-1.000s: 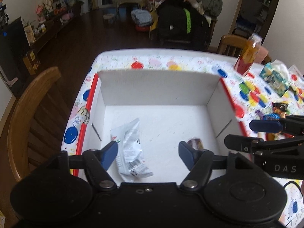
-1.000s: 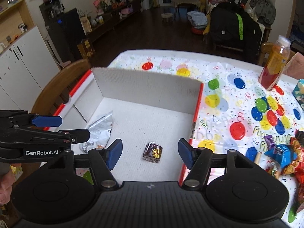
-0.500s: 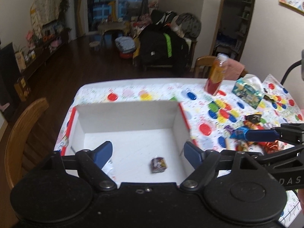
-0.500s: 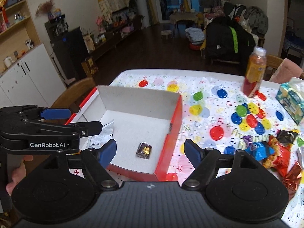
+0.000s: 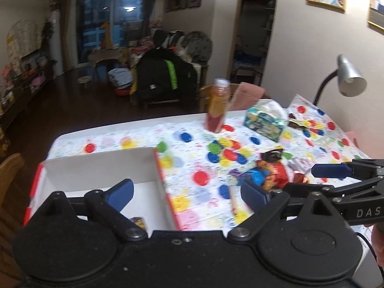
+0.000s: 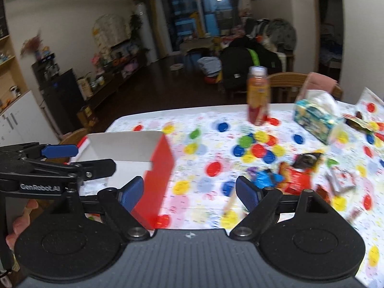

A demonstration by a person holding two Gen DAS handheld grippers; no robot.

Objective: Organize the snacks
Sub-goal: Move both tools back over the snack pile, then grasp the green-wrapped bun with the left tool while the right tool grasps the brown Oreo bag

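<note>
A white cardboard box with red outer walls (image 5: pixel 100 168) (image 6: pixel 158 165) stands on the left of the table. A small dark wrapped sweet (image 5: pixel 138 221) lies on its floor. A heap of snack packets, blue, red and dark (image 5: pixel 268 172) (image 6: pixel 290 175), lies on the dotted tablecloth to the right of the box. My left gripper (image 5: pixel 187 193) is open and empty, above the box's right wall. My right gripper (image 6: pixel 190 192) is open and empty, above the cloth between the box and the snack heap.
An orange drink bottle (image 5: pixel 217 105) (image 6: pixel 258 96) stands at the far side of the table, with a tissue box (image 5: pixel 264 120) (image 6: pixel 314 117) to its right. A grey desk lamp (image 5: pixel 348 79) leans over the right edge. A wooden chair (image 5: pixel 9 175) stands at left.
Both grippers have pulled back and up from the box and swung right towards the snack heap. The silver packet in the box has gone out of sight.
</note>
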